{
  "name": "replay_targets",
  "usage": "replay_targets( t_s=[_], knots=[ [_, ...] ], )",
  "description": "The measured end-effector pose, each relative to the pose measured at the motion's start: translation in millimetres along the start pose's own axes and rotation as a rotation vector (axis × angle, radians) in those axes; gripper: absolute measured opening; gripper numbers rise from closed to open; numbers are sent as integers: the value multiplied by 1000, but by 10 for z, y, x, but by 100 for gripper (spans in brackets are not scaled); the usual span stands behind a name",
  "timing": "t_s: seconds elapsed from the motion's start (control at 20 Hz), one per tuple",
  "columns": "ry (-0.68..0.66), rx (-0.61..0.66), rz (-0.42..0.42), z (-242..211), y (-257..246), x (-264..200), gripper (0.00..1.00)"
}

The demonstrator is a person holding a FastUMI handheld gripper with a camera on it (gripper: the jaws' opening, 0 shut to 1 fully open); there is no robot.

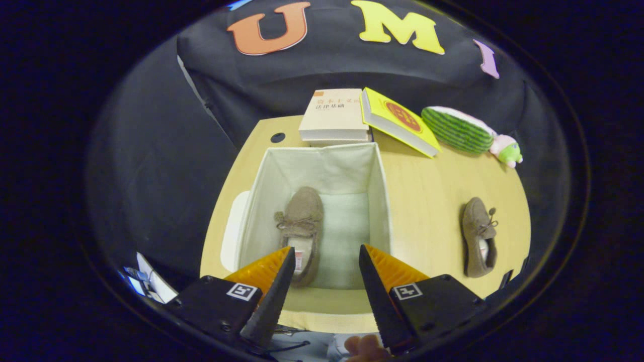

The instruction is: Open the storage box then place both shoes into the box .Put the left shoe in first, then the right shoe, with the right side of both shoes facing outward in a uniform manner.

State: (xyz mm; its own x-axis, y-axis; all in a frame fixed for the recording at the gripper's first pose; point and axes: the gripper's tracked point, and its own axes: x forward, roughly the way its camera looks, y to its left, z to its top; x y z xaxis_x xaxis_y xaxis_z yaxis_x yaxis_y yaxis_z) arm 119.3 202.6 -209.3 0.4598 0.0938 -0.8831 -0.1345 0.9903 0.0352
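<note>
An open white fabric storage box (261,181) stands on the wooden table (427,201), just beyond my fingers. One brown moccasin shoe (302,221) lies flat on the box floor, toward its left side, toe pointing away from me. A second brown shoe (479,236) lies on the table to the right of the box, toe also pointing away. My gripper (324,261) hovers above the near rim of the box, open, with nothing between its orange and black fingers (274,281).
Two books (334,115) (400,125) rest behind the box at the table's far edge. A green striped watermelon plush (458,129) and a small pink and green toy (508,149) lie at the far right. The box's lid (232,231) lies left of the box.
</note>
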Motion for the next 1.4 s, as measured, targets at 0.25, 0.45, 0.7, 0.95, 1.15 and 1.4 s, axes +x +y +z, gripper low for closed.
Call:
replay_targets(
  t_s=[0.25, 0.45, 0.7, 0.95, 1.15, 1.4],
  knots=[
    [-50, -59, -56, 58, -403, -354, 91],
    [-66, -27, -119, 91, -922, -577, 92],
    [-22, 67, -67, 13, -1512, -676, 98],
    [69, 139, -117, -220, -2297, -509, 100],
    [78, 95, -233, -298, -2855, -458, 100],
    [148, 145, -209, -528, -3207, -284, 100]
  ],
)
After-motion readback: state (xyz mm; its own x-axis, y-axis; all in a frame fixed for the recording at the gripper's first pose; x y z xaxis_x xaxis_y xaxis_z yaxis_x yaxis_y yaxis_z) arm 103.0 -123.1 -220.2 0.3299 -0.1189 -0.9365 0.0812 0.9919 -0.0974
